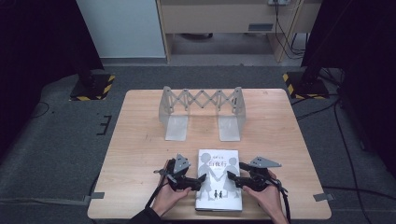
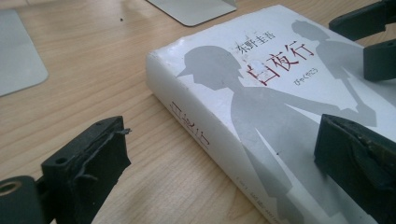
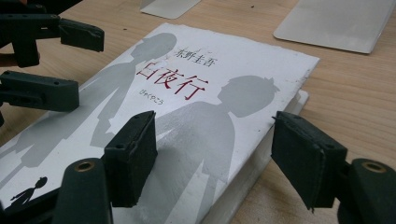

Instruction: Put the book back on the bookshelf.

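A white hardcover book with grey silhouettes (image 1: 218, 179) lies flat near the front edge of the light wooden tabletop (image 1: 140, 135), bare wood either side. The left gripper (image 1: 198, 180) and right gripper (image 1: 232, 178) flank it, jaws wide apart, holding nothing.

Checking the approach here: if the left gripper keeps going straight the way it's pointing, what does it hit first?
Probably the book: the left gripper is open, straddling its spine edge, so it should meet the book first, though depth is hard to judge.
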`<state>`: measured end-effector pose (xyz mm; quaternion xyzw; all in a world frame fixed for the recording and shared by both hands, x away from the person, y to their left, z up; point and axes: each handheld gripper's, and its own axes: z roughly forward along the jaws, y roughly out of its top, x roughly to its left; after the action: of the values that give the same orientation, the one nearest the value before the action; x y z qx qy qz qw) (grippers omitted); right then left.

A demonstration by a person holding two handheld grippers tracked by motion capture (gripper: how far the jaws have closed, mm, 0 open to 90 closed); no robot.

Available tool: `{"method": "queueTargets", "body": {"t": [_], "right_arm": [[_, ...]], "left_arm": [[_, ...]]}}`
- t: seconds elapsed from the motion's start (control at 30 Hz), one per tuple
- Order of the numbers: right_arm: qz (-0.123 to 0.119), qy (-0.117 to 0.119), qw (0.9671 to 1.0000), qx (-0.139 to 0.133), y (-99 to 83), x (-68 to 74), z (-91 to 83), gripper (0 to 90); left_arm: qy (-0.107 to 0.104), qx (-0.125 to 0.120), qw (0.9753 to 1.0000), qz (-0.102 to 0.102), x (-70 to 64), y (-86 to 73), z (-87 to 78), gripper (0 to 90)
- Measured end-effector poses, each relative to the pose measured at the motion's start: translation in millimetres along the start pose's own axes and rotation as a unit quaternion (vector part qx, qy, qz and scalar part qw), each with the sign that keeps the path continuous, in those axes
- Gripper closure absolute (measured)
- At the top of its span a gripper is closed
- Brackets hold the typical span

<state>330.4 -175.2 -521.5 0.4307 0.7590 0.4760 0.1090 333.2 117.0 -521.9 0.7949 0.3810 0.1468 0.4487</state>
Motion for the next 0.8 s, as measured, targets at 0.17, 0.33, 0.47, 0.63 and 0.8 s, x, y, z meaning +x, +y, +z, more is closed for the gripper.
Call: {"method": "queueTargets", "body": {"t": [0.17, 0.33, 0.47, 0.63, 0.8], "right_arm": [[0.006, 0.002, 1.0, -0.003, -1.8, -1.0, 1.8, 27.5], [0.02, 0.008, 0.9997, -0.007, -3.7, -2.7, 3.1, 26.4], [0.024, 0.011, 0.9996, -0.006, -3.9, -3.2, 4.4, 25.4], [0.024, 0.013, 0.9996, -0.01, -4.3, -3.2, 6.2, 23.9], [0.019, 0.015, 0.9997, -0.01, -4.0, -3.5, 6.4, 23.7]], "left_arm": [[-0.017, -0.003, 0.9998, 0.007, -2.6, -0.1, 2.2, 2.2], [-0.028, 0.013, 0.9992, -0.026, -6.4, -0.1, 4.6, 1.8], [-0.03, 0.006, 0.9993, -0.018, -7.7, -0.3, 6.9, 0.7], [-0.029, 0.006, 0.9994, -0.019, -7.7, -0.3, 7.2, 0.0], [-0.026, 0.003, 0.9996, -0.014, -8.6, -0.2, 6.9, 0.0]]}}
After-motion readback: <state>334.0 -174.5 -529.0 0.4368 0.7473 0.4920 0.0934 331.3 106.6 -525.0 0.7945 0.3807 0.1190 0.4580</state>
